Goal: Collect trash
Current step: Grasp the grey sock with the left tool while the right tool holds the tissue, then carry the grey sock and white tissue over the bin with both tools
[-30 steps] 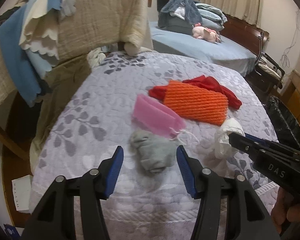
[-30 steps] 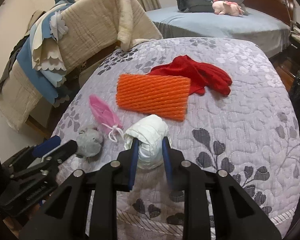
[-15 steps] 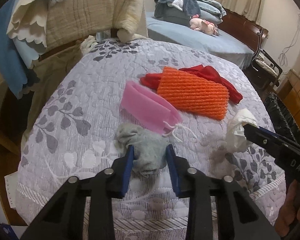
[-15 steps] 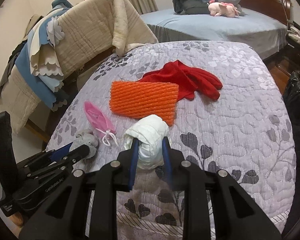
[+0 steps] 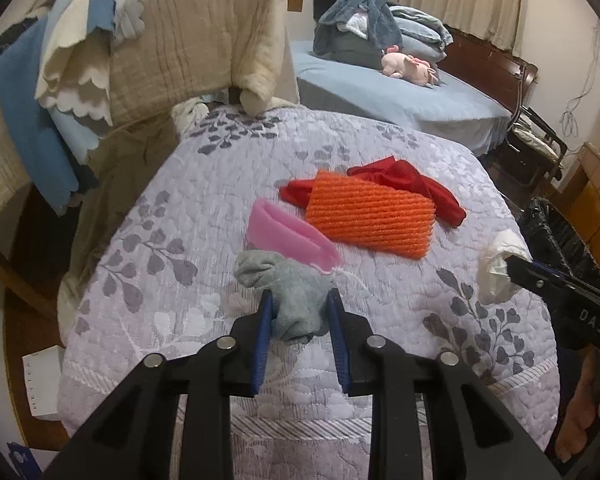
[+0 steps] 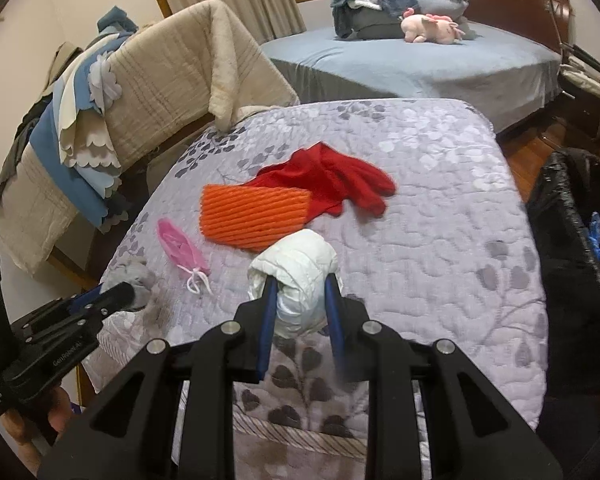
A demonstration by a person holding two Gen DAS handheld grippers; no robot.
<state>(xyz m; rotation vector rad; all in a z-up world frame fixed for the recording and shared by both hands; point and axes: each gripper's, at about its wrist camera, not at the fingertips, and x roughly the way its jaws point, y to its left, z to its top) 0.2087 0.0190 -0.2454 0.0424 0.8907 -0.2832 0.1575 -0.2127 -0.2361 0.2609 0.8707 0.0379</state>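
Lavender quilted bed cover w/ grey leaf print (image 5: 400,152), spread over the near bed, carries all the loose items. Blue-sheeted bed (image 6: 400,64) stands beyond it w/ a pile of folded bedding and a pink plush toy (image 6: 432,26). Beige blanket (image 5: 196,36) hangs over a rail at the left, blue and cream cloths beside it. Black plastic trash bag (image 6: 572,240) stands open just off the cover's right edge; something blue shows inside.

On the cover, approx mid: orange ribbed foam mesh sleeve (image 5: 370,216) lies flat, overlapping a red fabric glove (image 6: 340,178) behind it. Pink foam sleeve w/ white string (image 5: 288,236) lies just beside the orange one, on its left.

Left gripper (image 5: 300,304): jaws closing, narrow, pads pressing both sides of a crumpled grey cloth wad (image 5: 288,284). Wad sits near the front left edge of the cover, its far end touching the pink sleeve; can't tell whether it is clear of the cover.

Right gripper (image 6: 300,292): jaws narrow, clamped on a crumpled white tissue bundle (image 6: 296,268). In left wrist view the bundle appears off the cover, near the front right edge, close to the black bag. A hand shows under each gripper at frame edges.
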